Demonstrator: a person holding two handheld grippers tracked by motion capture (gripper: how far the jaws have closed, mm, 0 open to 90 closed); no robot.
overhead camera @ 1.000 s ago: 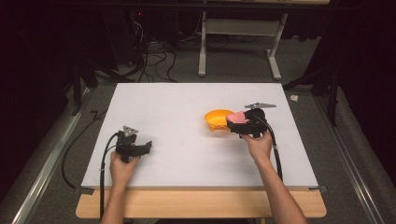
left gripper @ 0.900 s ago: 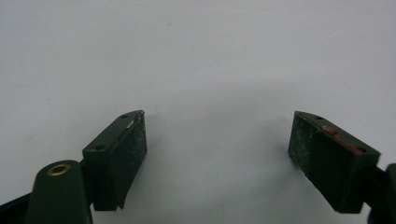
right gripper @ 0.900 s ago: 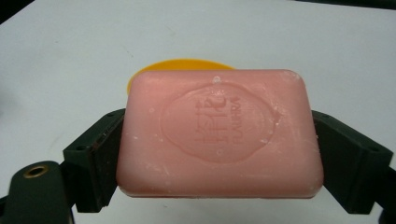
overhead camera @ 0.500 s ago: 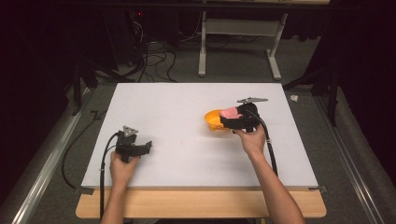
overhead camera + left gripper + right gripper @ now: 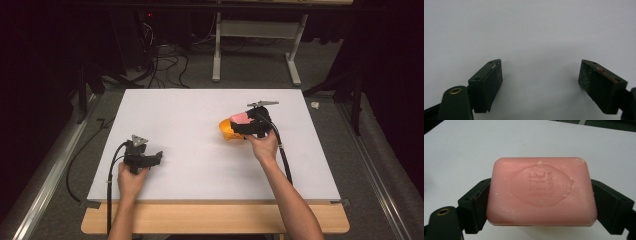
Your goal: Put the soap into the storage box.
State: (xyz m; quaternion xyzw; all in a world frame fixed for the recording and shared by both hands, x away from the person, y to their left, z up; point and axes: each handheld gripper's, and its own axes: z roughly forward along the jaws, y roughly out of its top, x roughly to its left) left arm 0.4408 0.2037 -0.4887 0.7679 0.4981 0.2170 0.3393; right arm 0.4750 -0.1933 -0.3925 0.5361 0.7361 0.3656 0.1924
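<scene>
Your right gripper [image 5: 239, 125] clamps the pink soap bar [image 5: 541, 191] across its short sides, jaws wide, just above the orange dish [image 5: 227, 129] toward the table's [image 5: 190, 110] right edge. Your left gripper [image 5: 540, 83] stands open and empty over bare table near the front left corner.

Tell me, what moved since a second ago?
The right tongs, gripping the pink soap, slid left and a bit toward the table's far edge, now over the orange dish. The left tongs stayed put and open, and the dish hardly moved.
</scene>
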